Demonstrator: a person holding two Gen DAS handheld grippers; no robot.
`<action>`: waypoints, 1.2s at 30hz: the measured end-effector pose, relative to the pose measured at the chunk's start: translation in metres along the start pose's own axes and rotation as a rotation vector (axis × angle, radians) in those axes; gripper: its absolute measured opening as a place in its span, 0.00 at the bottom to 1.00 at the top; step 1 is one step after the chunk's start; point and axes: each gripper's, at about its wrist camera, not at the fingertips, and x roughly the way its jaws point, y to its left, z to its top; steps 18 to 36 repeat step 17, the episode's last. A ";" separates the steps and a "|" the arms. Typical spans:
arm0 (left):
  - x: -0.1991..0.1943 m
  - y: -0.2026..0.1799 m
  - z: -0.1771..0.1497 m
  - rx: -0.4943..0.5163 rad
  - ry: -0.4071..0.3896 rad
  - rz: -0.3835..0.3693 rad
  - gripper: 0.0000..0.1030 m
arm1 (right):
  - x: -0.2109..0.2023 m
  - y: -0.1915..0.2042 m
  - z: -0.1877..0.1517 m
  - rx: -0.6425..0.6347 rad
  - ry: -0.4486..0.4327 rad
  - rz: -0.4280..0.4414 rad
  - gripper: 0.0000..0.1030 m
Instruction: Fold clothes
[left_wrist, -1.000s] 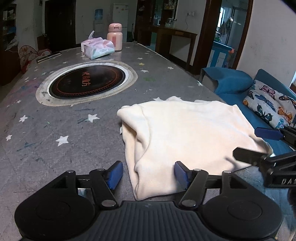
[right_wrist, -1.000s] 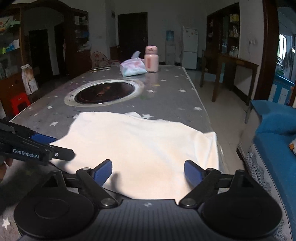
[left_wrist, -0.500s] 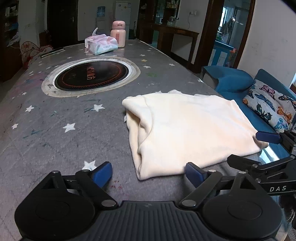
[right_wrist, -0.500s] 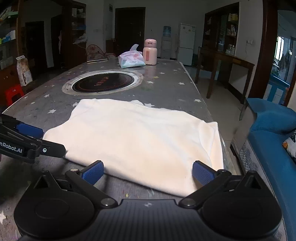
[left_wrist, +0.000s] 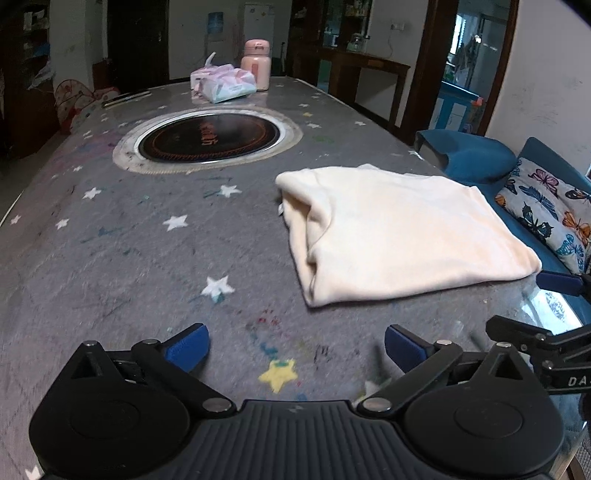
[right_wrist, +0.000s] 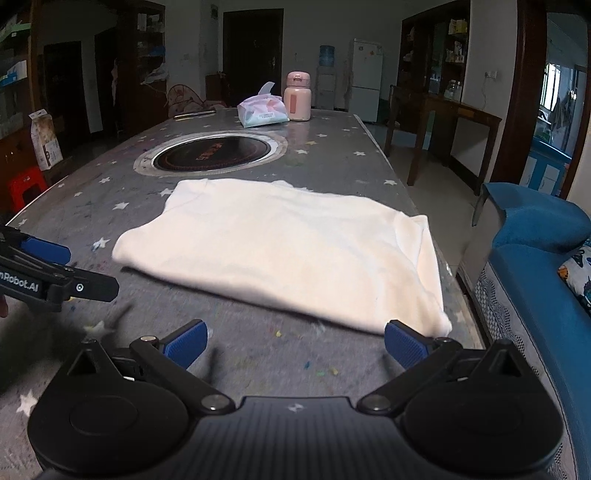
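I see the folded cream garment (left_wrist: 406, 229) lying flat on the tabletop (left_wrist: 147, 258); my left gripper (left_wrist: 293, 345), jaws just opened, and right gripper (right_wrist: 295, 341) are both spread, holding nothing.

White walls, dark wooden shelving (right_wrist: 436, 70), a white fridge (right_wrist: 365, 79), a blue sofa (right_wrist: 535, 258) beside the star-patterned table (right_wrist: 110, 192).

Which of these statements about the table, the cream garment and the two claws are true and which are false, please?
1. The cream garment lies folded on the table. True.
2. The left claw grips the garment. False: its jaws have just been opening and nothing is between them.
3. The right claw is open and empty. True.
4. The pink bottle lies on its side. False: it stands upright beside the tissue pack.
5. The round black cooktop lies under the garment. False: it is uncovered, beyond it.
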 end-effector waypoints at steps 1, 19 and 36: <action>-0.001 0.001 -0.001 -0.005 0.005 0.000 1.00 | -0.001 0.001 -0.001 -0.001 0.001 0.000 1.00; -0.014 -0.013 -0.017 -0.009 0.024 -0.004 1.00 | -0.011 0.012 -0.011 0.012 0.006 0.005 1.00; -0.014 -0.013 -0.017 -0.009 0.024 -0.004 1.00 | -0.011 0.012 -0.011 0.012 0.006 0.005 1.00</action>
